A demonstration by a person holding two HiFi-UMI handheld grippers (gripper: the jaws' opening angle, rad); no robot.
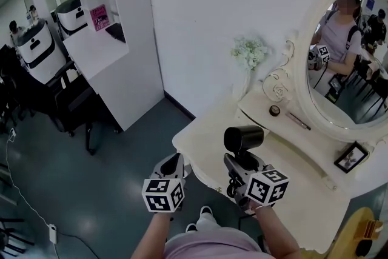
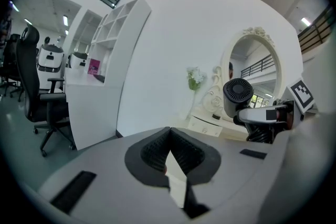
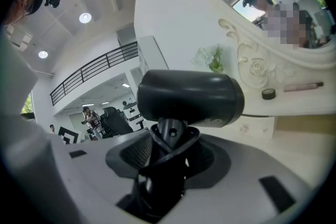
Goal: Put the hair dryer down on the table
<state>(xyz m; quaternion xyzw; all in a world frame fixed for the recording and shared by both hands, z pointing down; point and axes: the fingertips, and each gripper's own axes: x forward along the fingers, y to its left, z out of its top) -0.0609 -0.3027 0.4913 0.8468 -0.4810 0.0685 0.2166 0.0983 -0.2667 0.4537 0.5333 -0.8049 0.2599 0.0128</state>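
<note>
the right gripper (image 3: 170, 150) pinches the black handle of the hair dryer (image 3: 189, 97) between its 2 jaws. the handle rises straight out of the jaws and the barrel lies crosswise just above them. a faint pale mark on the barrel's underside is too blurred to read. in the head view the dryer is up in the air over the front left part of the white dressing table (image 1: 209, 130), clear of its top, with the round end of the barrel turned up toward the camera.

the left gripper (image 2: 169, 150) has its jaws pressed together at the tips with nothing between them. it hangs left of the table's edge, over the dark floor and near the dryer.

on the table's raised back ledge lie a small round black item (image 1: 274, 110) and a thin stick-like thing (image 1: 298, 121), under the oval mirror (image 1: 305, 63). a photo frame (image 1: 350, 158) stands at the right and white flowers (image 1: 248, 51) at the left. on the shelf unit further left, a pink card (image 1: 99, 17) bears print too small to read.
</note>
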